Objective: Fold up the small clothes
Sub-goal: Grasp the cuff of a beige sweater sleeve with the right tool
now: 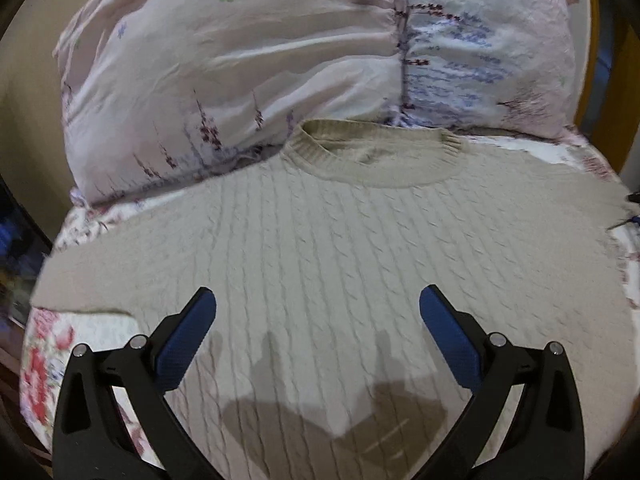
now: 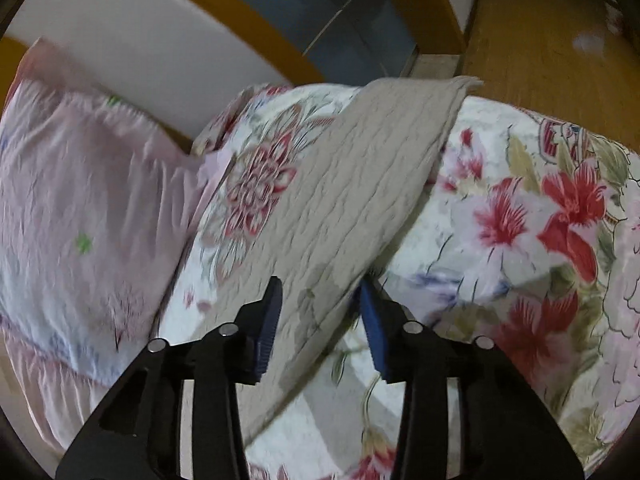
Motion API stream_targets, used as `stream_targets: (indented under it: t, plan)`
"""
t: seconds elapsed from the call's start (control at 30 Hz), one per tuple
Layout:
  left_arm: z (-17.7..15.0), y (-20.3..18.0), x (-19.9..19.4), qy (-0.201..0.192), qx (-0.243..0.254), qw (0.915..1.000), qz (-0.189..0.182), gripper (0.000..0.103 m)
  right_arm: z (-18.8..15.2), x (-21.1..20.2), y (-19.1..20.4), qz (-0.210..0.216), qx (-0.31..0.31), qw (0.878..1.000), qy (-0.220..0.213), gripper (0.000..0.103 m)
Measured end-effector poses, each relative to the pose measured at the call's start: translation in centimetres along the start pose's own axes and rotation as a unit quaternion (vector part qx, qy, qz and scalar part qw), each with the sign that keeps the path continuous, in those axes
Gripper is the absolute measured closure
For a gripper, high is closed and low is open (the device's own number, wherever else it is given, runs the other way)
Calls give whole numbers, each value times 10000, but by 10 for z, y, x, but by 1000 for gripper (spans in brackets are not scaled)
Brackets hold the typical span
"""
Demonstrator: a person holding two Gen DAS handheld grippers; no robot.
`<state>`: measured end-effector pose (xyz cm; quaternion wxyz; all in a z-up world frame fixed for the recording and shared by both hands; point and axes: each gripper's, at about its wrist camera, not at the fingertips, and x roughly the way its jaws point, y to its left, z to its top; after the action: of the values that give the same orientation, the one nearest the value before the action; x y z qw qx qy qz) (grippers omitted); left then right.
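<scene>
Under right gripper (image 2: 318,306), sweater (image 2: 344,184) sleeve end blurred; cuff hidden.

The left wrist view looks forward and down from close above the beige sweater (image 1: 340,240), facing the pillow (image 1: 240,60) at the head of the bed. The right wrist view sits low and close over one sleeve (image 2: 352,200), facing along it toward the wooden bed frame (image 2: 240,28). Both views share the sweater, the pillow and the floral quilt (image 2: 520,220).
</scene>
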<state>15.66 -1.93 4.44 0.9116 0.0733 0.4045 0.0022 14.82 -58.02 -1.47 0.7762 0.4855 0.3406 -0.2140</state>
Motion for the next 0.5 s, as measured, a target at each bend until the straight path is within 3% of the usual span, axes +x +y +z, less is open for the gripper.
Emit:
stream_targets:
  t: [0.13, 0.23, 0.5]
  plan:
    - [6, 0, 15, 125, -86, 9998, 87, 2, 7, 2, -10, 0, 189, 9997, -181, 75]
    - [7, 3, 25, 282, -223, 9994, 27, 2, 7, 3, -6, -268, -45, 9992, -277, 90]
    - [6, 8, 36, 355, -406, 9985, -45, 2, 1, -11, 18, -302, -716, 9949, -640, 95]
